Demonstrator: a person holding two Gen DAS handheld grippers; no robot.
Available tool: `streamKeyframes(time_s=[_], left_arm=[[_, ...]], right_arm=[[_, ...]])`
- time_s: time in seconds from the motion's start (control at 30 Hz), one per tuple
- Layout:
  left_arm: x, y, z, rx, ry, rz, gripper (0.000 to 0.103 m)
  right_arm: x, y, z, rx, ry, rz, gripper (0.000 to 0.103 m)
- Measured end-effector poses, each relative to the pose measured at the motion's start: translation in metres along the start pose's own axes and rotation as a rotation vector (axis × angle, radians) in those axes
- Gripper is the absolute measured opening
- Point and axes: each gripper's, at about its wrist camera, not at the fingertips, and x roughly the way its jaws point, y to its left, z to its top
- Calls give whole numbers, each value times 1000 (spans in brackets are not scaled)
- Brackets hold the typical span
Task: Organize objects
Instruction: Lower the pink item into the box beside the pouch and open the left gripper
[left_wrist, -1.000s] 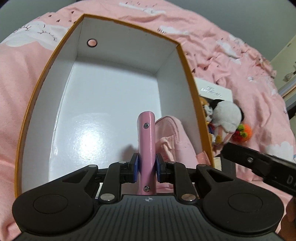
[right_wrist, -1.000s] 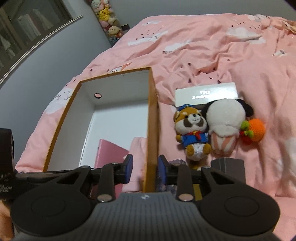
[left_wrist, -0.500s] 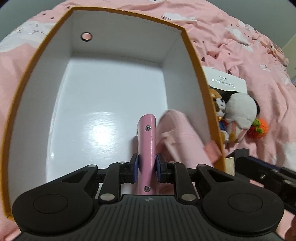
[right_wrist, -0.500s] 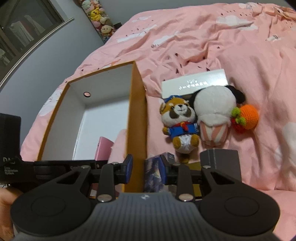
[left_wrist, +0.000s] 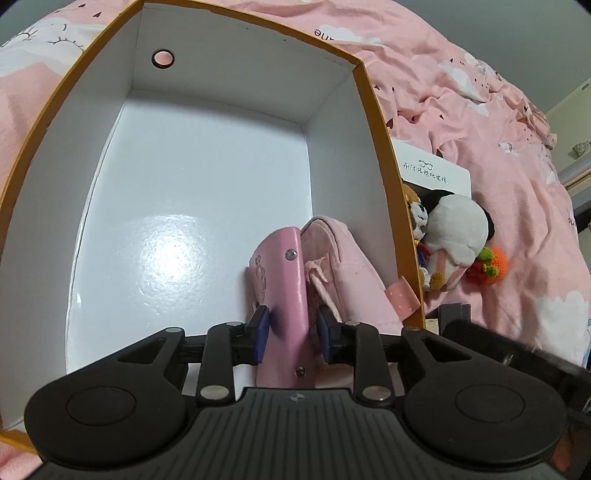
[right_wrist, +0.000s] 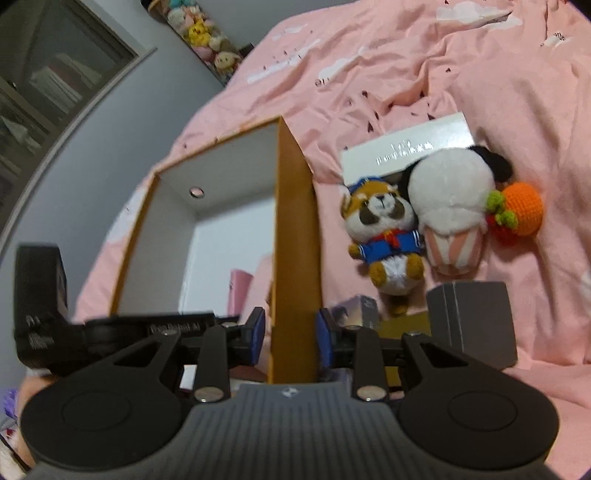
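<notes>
An orange box with a white inside (left_wrist: 207, 92) lies open on the pink bed. A pink snap case (left_wrist: 284, 288) stands on edge on its floor near the right wall, leaning left beside a pink fabric pouch (left_wrist: 351, 280). My left gripper (left_wrist: 291, 325) straddles the case with its jaws opening, and a gap shows at the right pad. My right gripper (right_wrist: 290, 325) straddles the box's orange right wall (right_wrist: 295, 229). Its jaws are opening too, with a gap at the left pad. The case (right_wrist: 240, 291) peeks out inside the box.
Right of the box lie a raccoon plush (right_wrist: 384, 229), a white and black plush (right_wrist: 450, 206), an orange crochet fruit (right_wrist: 521, 210) and a white glasses box (right_wrist: 406, 147). A grey box (right_wrist: 476, 321) and a small purple box (right_wrist: 354, 310) sit close by.
Both pairs of jaws have parted. The left one let go of the pink case, which now leans left. The right one let go of the box wall. The pouch has settled inside the box.
</notes>
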Motion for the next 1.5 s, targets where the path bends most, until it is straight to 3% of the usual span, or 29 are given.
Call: streamKeyframes(time_s=[0.03,0.27,0.4,0.6,0.87,1.17,1.5], left_arm=[[-2,2,-1,-8,-4,-6,32],[-10,15,-4,-49,-44,-67,33],[-8,18,-3,-49,-57,-96,24],[-8,14,-2,-18,-59,-77,22],[-3,1,-6,96,-16,-75,22],[-6,5,-6,71,-36,-89,24],[-14,11,-7,33,-71,-109,36]], right_arm=[[0,1,1,1,-5,5,45],[30,3,8,25,67,34,44],[42,4,7,17,84,19,36],[50,7,-9,11,208,-14,35],[59,1,-11,38,200,-47,35],[50,2,-8,24,159,-40,38],[31,5,-4,-1,87,-29,39]])
